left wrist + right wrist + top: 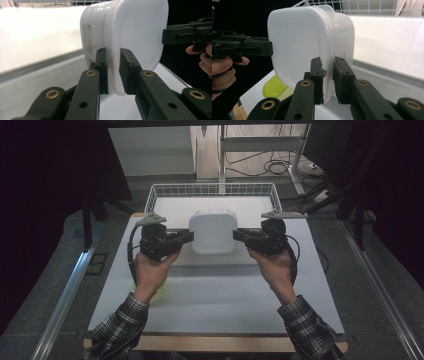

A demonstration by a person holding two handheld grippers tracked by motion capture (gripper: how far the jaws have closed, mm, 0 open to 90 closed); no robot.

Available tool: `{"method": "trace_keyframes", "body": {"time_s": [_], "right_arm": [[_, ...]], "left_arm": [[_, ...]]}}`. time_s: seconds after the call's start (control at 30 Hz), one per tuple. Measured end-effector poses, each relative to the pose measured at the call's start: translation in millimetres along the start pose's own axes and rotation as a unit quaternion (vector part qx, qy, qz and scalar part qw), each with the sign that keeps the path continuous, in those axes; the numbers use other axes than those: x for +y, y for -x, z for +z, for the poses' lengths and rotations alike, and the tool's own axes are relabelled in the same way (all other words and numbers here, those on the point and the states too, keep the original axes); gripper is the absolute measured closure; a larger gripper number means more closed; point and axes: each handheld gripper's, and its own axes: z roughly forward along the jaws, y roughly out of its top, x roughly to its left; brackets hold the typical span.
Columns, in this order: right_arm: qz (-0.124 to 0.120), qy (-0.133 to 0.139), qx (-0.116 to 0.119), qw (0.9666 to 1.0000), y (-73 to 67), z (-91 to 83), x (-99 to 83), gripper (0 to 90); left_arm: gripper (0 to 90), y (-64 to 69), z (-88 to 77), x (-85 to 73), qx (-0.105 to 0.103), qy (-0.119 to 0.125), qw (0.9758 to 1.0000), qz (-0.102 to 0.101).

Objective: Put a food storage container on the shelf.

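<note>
The left gripper pinches the left rim of the white container, so the tub hangs between both claws above the table. The right gripper pinches the opposite rim, likely balancing the load for the wire basket just beyond.
</note>
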Motion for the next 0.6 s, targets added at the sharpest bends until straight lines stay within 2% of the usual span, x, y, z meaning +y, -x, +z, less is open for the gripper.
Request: {"method": "trace_keyframes", "body": {"time_s": [0.33, 0.6], "right_arm": [[0.009, 0.013, 0.000, 0.9999, 8.0, 8.7, 32.1, 78.1], [0.018, 0.010, -0.010, 0.9997, 18.9, 20.6, 45.7, 77.7]], "left_arm": [[78.2, -12.1, 4.2, 36.0, 0.003, 0.005, 0.9999, 0.010], [78.0, -23.7, 18.2, 48.8, 0.003, -0.001, 1.0000, 0.000]]}}
